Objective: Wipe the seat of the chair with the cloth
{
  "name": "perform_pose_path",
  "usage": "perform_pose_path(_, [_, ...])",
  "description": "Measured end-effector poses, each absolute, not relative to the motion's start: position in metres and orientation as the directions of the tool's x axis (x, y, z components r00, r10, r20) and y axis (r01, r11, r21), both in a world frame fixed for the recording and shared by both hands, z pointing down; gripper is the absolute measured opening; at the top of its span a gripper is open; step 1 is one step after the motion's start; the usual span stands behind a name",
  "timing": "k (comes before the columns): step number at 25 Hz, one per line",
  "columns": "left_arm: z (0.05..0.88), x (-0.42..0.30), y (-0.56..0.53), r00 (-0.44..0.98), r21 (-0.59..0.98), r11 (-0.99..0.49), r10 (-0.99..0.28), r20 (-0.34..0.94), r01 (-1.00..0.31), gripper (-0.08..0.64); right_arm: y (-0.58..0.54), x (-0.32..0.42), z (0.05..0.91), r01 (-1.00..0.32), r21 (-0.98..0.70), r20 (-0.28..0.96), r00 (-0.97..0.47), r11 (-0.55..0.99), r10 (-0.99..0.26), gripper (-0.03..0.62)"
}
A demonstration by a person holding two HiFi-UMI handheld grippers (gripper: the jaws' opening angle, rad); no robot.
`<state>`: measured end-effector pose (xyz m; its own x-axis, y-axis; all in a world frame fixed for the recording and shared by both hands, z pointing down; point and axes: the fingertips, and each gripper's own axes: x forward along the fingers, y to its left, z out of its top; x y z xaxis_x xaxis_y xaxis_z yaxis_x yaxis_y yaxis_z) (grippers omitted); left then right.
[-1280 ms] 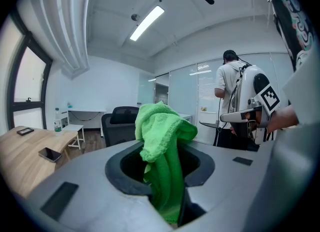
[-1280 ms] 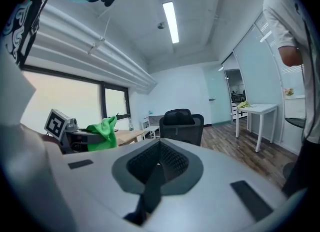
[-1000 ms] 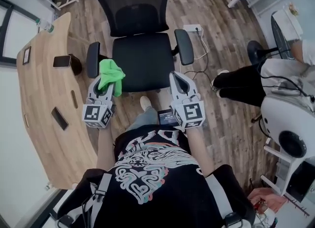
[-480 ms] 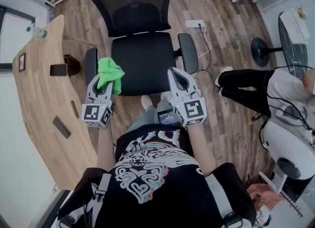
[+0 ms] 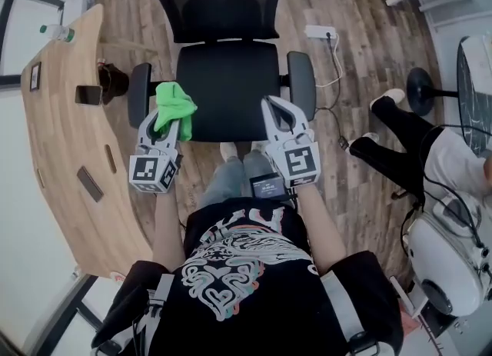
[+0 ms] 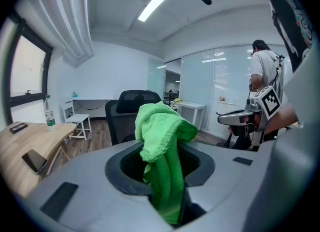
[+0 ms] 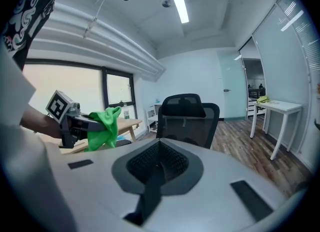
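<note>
A black office chair (image 5: 227, 85) stands right in front of me, its seat (image 5: 227, 89) bare. My left gripper (image 5: 167, 120) is shut on a bright green cloth (image 5: 173, 106), held above the seat's front left corner by the left armrest (image 5: 138, 94). From the left gripper view the cloth (image 6: 162, 151) bunches up out of the closed jaws. Over the seat's front right edge hovers my right gripper (image 5: 278, 113), shut and empty. The right gripper view shows the chair's backrest (image 7: 187, 113) ahead and the cloth (image 7: 102, 126) at left.
A curved wooden desk (image 5: 58, 131) with phones (image 5: 87, 94) and a bottle (image 5: 58, 32) runs along the left. A power strip (image 5: 320, 32) and cable lie on the floor right of the chair. A seated person's leg (image 5: 403, 128) and a white robot base (image 5: 450, 247) are at right.
The view has shifted so the chair sits more centred and closer. Both grippers keep their places in front of the seat, the left still holding the cloth.
</note>
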<state>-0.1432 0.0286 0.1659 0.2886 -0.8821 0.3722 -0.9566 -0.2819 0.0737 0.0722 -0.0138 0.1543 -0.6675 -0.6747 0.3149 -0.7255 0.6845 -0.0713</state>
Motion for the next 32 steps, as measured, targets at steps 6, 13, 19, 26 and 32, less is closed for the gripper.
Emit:
perform_pose_path(6, [0.203, -0.153, 0.033, 0.28, 0.097, -0.265, -0.86, 0.425, -0.959, 0.127, -0.017, 0.067, 0.183, -0.737, -0.054, 0.348, -0.647, 0.674, -0.679, 0.0])
perform_pose_path(13, [0.244, -0.165, 0.031, 0.287, 0.115, -0.264, -0.838, 0.465, -0.958, 0.127, -0.017, 0.067, 0.219, -0.766, -0.023, 0.401, -0.596, 0.642, -0.696, 0.0])
perform_pose_path(19, [0.282, -0.168, 0.029, 0.285, 0.139, -0.249, -0.825, 0.488, -0.958, 0.127, -0.016, 0.065, 0.258, -0.777, -0.021, 0.445, -0.57, 0.629, -0.69, 0.0])
perform_pose_path(26, [0.331, -0.176, 0.034, 0.283, 0.17, -0.227, -0.803, 0.525, -0.959, 0.127, -0.02, 0.048, 0.299, -0.758, -0.005, 0.471, -0.577, 0.653, -0.667, 0.0])
perform_pose_path(32, [0.365, -0.177, 0.034, 0.279, 0.178, -0.216, -0.786, 0.551, -0.96, 0.127, -0.022, 0.043, 0.331, -0.751, -0.001, 0.483, -0.578, 0.66, -0.657, 0.0])
